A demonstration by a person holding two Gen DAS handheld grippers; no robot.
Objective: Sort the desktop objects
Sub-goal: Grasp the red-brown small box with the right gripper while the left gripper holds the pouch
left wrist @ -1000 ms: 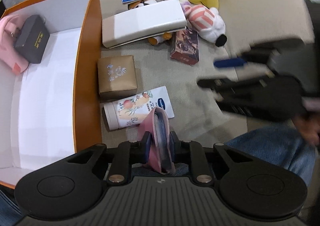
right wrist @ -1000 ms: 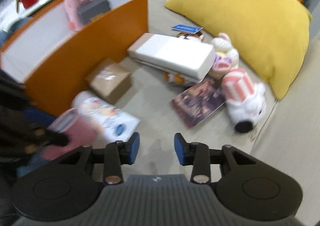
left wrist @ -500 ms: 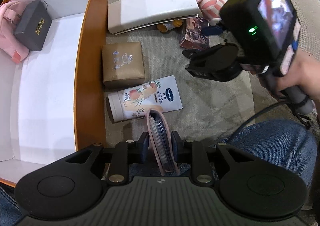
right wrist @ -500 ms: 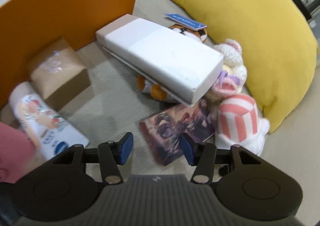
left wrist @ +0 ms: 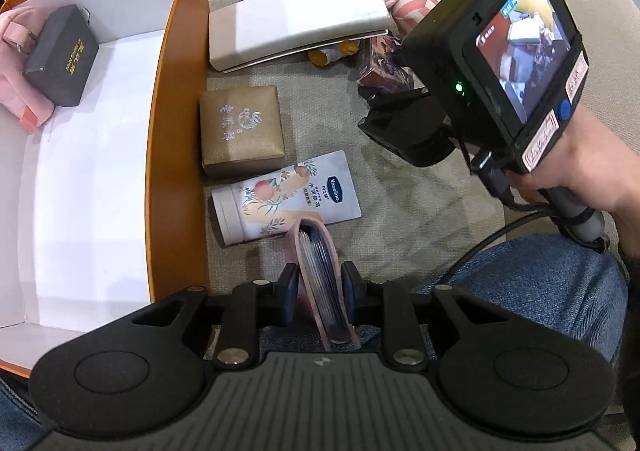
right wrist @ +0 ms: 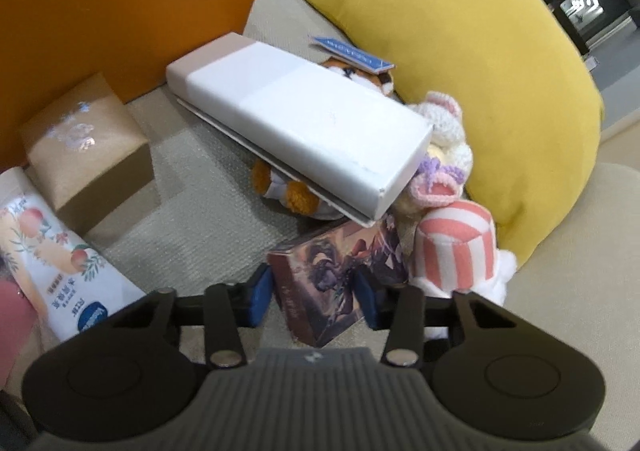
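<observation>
We are holding a pink card holder clamped between the fingers of the left gripper, edge-up, its dark stacked sleeves facing the camera; it is hanging just above the near end of the lotion tube on the sofa seat. With the right gripper we are straddling an illustrated box: fingers apart, one on either side, the left pad looking close to the box; we cannot tell whether either is touching. The box is dark, printed with fantasy artwork, standing tilted under the near corner of the long white box.

The left wrist view is showing the inside of the orange storage box at the seat's left edge, with a black case lying on a pink bag; the right wrist view is showing only its outer wall. Only the right view is showing the striped plush and yellow cushion fully.
</observation>
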